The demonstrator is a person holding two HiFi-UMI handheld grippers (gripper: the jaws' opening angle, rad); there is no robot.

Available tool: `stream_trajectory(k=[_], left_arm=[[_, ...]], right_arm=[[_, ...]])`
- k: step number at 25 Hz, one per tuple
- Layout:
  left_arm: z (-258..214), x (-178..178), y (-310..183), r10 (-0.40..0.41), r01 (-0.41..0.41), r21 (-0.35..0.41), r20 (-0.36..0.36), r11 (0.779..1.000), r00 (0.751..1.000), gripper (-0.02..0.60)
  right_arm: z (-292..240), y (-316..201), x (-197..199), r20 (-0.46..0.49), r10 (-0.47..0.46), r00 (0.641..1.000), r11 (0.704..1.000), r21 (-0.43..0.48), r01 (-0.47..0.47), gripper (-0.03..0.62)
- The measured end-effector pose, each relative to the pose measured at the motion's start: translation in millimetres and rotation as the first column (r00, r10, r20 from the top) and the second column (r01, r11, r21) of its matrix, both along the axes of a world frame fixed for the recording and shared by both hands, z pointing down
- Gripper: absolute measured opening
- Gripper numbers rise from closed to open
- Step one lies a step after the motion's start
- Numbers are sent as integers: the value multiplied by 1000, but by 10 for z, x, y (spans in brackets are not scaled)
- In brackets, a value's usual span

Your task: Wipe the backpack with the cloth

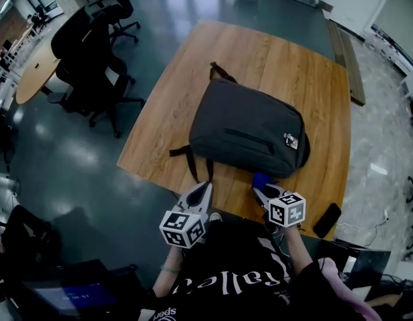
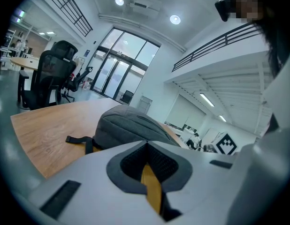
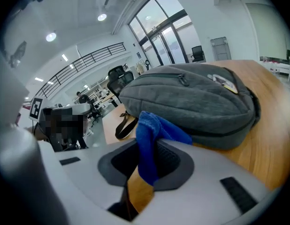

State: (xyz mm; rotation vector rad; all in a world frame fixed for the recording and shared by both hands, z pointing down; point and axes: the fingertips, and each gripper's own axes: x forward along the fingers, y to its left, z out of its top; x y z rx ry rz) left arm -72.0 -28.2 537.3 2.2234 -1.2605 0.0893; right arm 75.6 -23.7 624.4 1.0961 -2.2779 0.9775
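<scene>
One wooden table (image 1: 287,59) carries the grey backpack (image 1: 250,129), laid flat with its front panel up, presumably for wiping access. The right gripper (image 1: 258,191), just beside the backpack's near edge, is clamped on the blue cloth (image 3: 152,135). The left gripper (image 1: 206,186) has its jaws closed on nothing, likely waiting to steady the bag.

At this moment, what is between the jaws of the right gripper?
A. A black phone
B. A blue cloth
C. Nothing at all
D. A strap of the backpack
B: in the right gripper view, the right gripper has its jaws closed on the blue cloth, with the grey backpack beyond it.
</scene>
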Motion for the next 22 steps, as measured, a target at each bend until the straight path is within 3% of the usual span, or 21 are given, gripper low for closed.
stream_trajectory(k=[13,17,22], left_arm=[[-16,-725,161,-97,97,-5,-13,995,995,-2],[21,-977,183,-147,146,-11,-20,989,989,-2],[33,-1258,165,-199,199,-7,-28,980,980,-2]], right_arm=[[-153,-308,-1396,-15,-198,980,980,21,198,66],[-132,-406,-1849,-42,-290,956,956,26,292,66],[-206,-598,-2338,-92,-416,905,906,45,421,66]])
